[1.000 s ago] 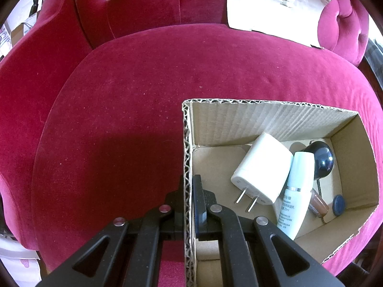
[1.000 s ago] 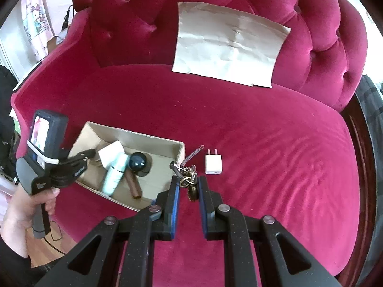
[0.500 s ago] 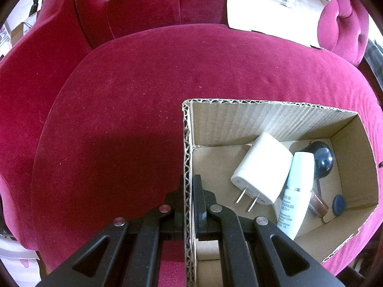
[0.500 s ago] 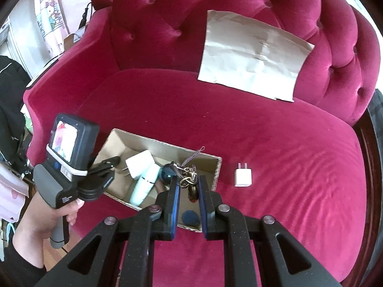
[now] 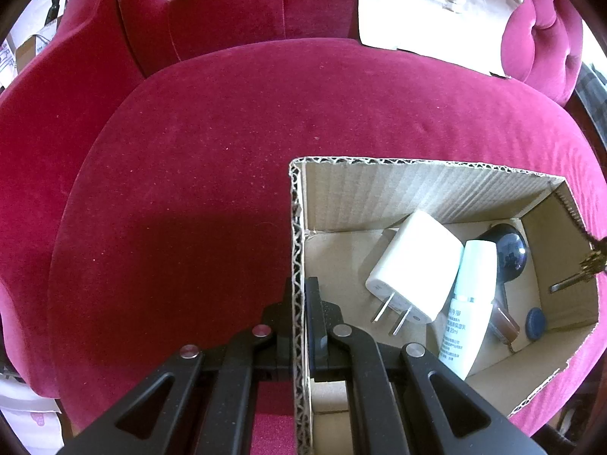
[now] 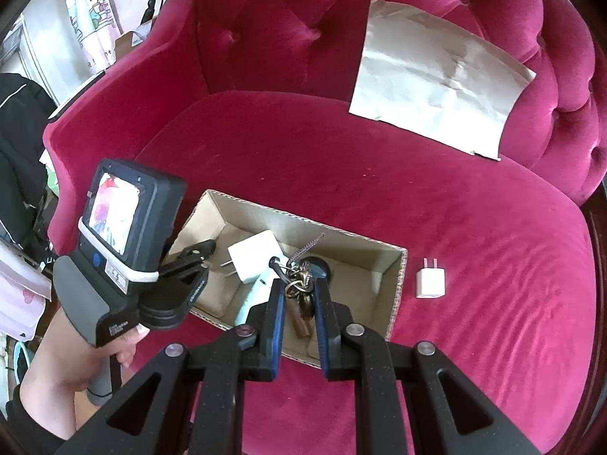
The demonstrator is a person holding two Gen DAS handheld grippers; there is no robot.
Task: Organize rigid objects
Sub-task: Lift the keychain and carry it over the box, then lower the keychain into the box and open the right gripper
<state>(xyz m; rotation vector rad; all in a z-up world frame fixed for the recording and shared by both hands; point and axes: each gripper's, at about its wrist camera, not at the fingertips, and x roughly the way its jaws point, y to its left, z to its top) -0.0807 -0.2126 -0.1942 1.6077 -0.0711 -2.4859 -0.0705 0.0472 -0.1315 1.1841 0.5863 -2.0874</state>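
Observation:
An open cardboard box sits on the red velvet sofa seat. My left gripper is shut on the box's left wall. Inside lie a large white charger, a white tube, a dark round object, a brown item and a blue cap. My right gripper is shut on a bunch of keys and hangs over the box; the keys peek in at the right edge of the left wrist view. A small white charger lies on the seat right of the box.
A sheet of brown paper leans against the tufted backrest. A person's hand grips the left gripper's handle at the lower left. The sofa's armrest rises on the left, with room clutter beyond it.
My right gripper carried the keys leftward from beside the small charger to above the box, and a little lower. The left gripper kept its hold on the box wall.

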